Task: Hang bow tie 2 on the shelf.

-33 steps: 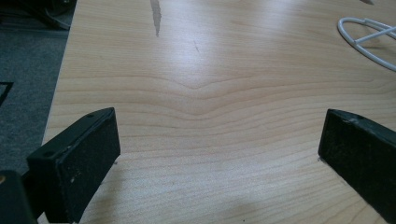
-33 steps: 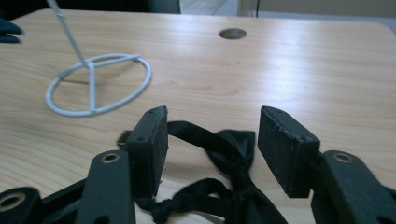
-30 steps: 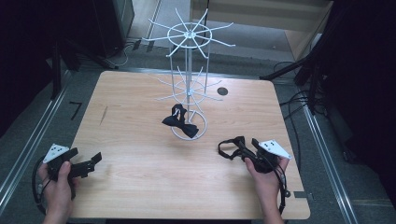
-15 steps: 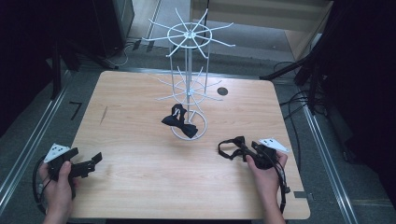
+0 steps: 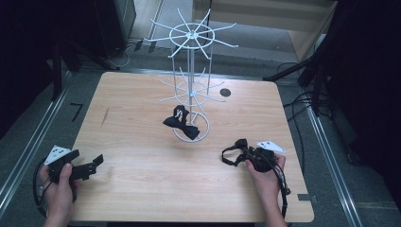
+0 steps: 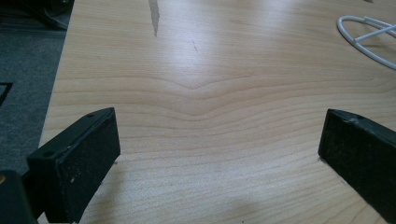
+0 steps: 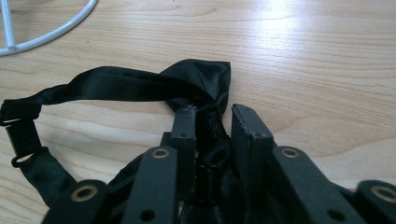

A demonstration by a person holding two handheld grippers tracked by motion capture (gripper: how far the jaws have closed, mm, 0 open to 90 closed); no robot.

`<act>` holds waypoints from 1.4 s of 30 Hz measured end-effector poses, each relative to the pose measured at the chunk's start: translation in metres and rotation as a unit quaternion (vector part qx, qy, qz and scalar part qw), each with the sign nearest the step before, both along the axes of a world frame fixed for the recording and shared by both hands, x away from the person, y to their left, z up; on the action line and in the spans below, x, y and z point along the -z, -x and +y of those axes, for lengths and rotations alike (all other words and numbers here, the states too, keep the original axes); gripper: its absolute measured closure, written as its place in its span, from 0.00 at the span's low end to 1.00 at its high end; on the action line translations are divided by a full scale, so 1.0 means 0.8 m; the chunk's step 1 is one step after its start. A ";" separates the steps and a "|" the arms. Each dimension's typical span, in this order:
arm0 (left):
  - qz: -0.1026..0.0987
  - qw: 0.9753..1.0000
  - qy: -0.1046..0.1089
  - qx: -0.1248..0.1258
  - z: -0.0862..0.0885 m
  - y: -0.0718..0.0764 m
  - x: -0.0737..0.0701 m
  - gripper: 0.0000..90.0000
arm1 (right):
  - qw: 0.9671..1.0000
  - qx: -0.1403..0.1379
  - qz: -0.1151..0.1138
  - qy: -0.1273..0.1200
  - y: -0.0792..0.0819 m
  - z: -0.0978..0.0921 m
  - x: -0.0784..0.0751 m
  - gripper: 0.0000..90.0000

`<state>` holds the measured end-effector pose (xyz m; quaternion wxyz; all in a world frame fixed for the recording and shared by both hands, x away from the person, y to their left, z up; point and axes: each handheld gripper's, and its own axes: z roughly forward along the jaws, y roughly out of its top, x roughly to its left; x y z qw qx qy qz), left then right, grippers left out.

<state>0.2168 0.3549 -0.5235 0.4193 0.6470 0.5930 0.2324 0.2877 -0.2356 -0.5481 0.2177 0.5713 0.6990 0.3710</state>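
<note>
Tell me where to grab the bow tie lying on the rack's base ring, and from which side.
Grip the bow tie at its narrow centre knot, probably coming down from above on the near side. Its wings spread wide and droop over the rack's base ring, and the rack pole and wire arms crowd the far side. The open left gripper is free.

Right claw [image 7: 212,116]: my jaws cover the middle of the black bow tie [image 7: 196,81]; its strap [image 7: 28,135] runs under my linkage. Left claw [image 6: 219,154]: right jaw cut by frame edge. White stand ring [image 6: 369,37] ahead-right, cropped at the edge.
</note>
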 end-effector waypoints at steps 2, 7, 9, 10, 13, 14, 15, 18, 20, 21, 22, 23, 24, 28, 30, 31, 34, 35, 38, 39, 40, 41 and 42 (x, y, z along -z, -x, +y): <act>0.000 1.000 0.000 0.000 0.000 0.000 0.000 0.00 | 1.000 0.000 0.000 0.002 0.001 0.001 0.000 0.82; 0.000 1.000 0.000 0.000 0.000 0.000 0.000 0.00 | 1.000 -0.001 -0.003 0.003 0.001 0.001 0.001 0.82; 0.000 1.000 0.000 0.000 0.000 0.000 0.000 0.00 | 1.000 -0.001 -0.002 -0.001 0.001 0.001 0.001 0.82; 0.000 1.000 -0.001 0.001 0.000 0.000 0.000 0.00 | 1.000 -0.002 -0.003 -0.004 0.001 0.000 0.001 0.82; 0.000 1.000 -0.001 0.001 0.000 0.000 0.000 0.00 | 1.000 -0.006 0.000 -0.010 0.001 0.000 0.001 0.83; 0.000 1.000 -0.001 0.000 0.000 0.000 0.000 0.00 | 1.000 -0.005 0.000 -0.012 0.001 0.000 0.001 0.84; 0.000 1.000 -0.001 0.001 0.000 0.000 0.000 0.00 | 1.000 -0.004 0.000 -0.012 0.001 -0.001 0.001 0.84; 0.000 1.000 0.000 0.000 0.000 0.000 0.000 0.00 | 1.000 0.000 -0.006 -0.009 0.002 0.001 0.001 0.86; 0.000 1.000 0.000 0.001 0.000 0.000 0.000 0.00 | 1.000 -0.001 -0.014 -0.009 0.003 0.003 -0.001 0.86; 0.001 1.000 0.000 0.001 0.000 0.000 0.000 0.00 | 1.000 -0.001 -0.019 -0.010 0.004 0.004 -0.002 0.86; 0.001 1.000 0.000 0.001 0.000 0.000 0.000 0.00 | 1.000 -0.002 -0.024 -0.011 0.006 0.006 -0.005 0.86; 0.001 1.000 0.000 0.001 0.000 0.000 0.000 0.00 | 0.999 -0.003 -0.031 -0.011 0.007 0.007 -0.007 0.86; 0.001 1.000 0.000 0.001 0.000 0.000 0.000 0.00 | 0.999 -0.003 -0.036 -0.013 0.009 0.009 -0.010 0.86; 0.001 1.000 -0.001 0.001 0.000 0.000 0.000 0.00 | 0.997 -0.012 -0.066 -0.023 0.016 0.015 -0.021 0.86; 0.001 1.000 -0.002 0.001 0.000 -0.001 0.000 0.00 | 0.997 -0.014 -0.078 -0.025 0.019 0.018 -0.027 0.86; 0.001 1.000 -0.003 0.001 -0.001 -0.001 0.000 0.00 | 0.995 -0.018 -0.090 -0.026 0.021 0.019 -0.030 0.86; 0.003 1.000 -0.006 0.002 -0.001 -0.001 0.000 0.00 | 0.994 -0.026 -0.106 -0.031 0.025 0.023 -0.038 0.86; 0.002 1.000 -0.006 0.002 -0.001 -0.001 0.000 0.00 | 0.993 -0.028 -0.110 -0.034 0.027 0.025 -0.040 0.86; 0.001 1.000 -0.007 0.002 -0.002 -0.001 0.000 0.00 | 0.991 -0.036 -0.125 -0.037 0.031 0.030 -0.047 0.86; 0.002 1.000 -0.007 0.003 -0.002 -0.002 0.000 0.00 | 0.990 -0.037 -0.129 -0.037 0.033 0.031 -0.049 0.86; 0.002 1.000 -0.007 0.003 -0.002 -0.002 0.000 0.00 | 0.990 -0.039 -0.133 -0.035 0.034 0.033 -0.051 0.86; 0.002 1.000 -0.006 0.002 -0.002 -0.002 0.000 0.00 | 0.989 -0.040 -0.138 -0.034 0.035 0.035 -0.052 0.86; 0.001 1.000 -0.007 0.002 -0.002 -0.002 0.000 0.00 | 0.988 -0.041 -0.141 -0.035 0.036 0.037 -0.054 0.86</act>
